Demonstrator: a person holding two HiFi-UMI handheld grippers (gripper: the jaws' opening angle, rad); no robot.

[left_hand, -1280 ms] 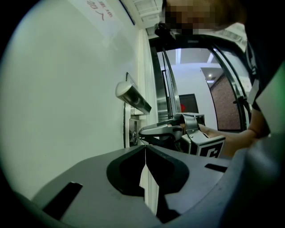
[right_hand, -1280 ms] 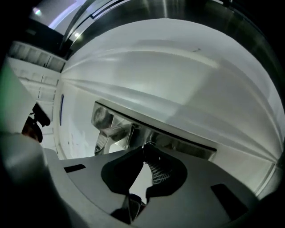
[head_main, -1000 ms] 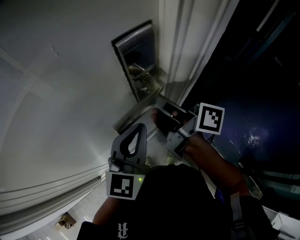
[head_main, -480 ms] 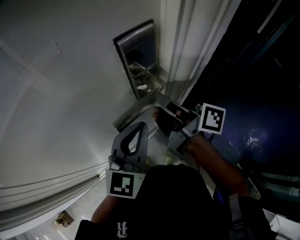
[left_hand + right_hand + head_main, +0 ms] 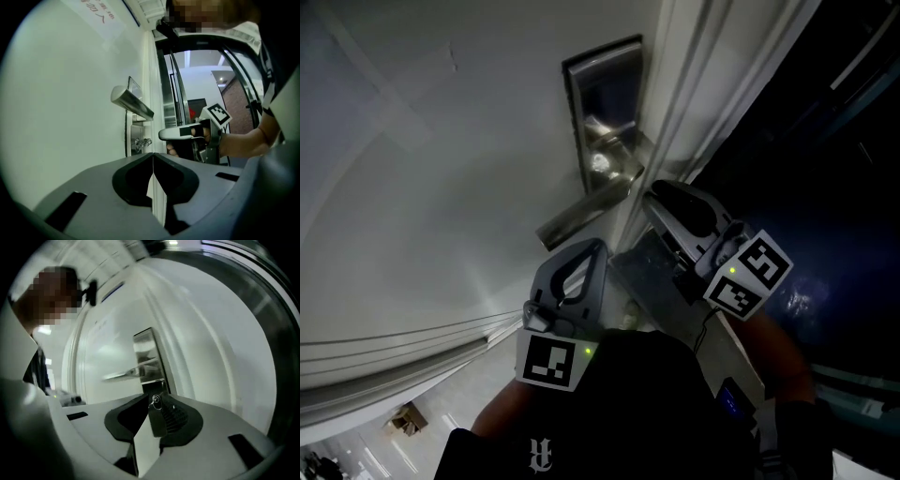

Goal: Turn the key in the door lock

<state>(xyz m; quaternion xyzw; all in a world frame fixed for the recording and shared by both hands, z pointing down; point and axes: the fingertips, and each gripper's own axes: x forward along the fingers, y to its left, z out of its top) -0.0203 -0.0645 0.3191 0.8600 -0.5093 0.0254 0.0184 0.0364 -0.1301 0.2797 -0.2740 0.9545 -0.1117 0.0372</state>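
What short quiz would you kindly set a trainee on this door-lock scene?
1. True or false: the jaws of the left hand-held gripper stand apart.
2. Where is the key? A) stuck in the lock plate B) on the floor C) between the left jaws.
3. Name what projects from the door above the key.
Key: 1 false, they meet with nothing between them; 2 A; 3 the lever handle.

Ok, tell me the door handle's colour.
The handle is silvery metal; the left gripper view shows it best.
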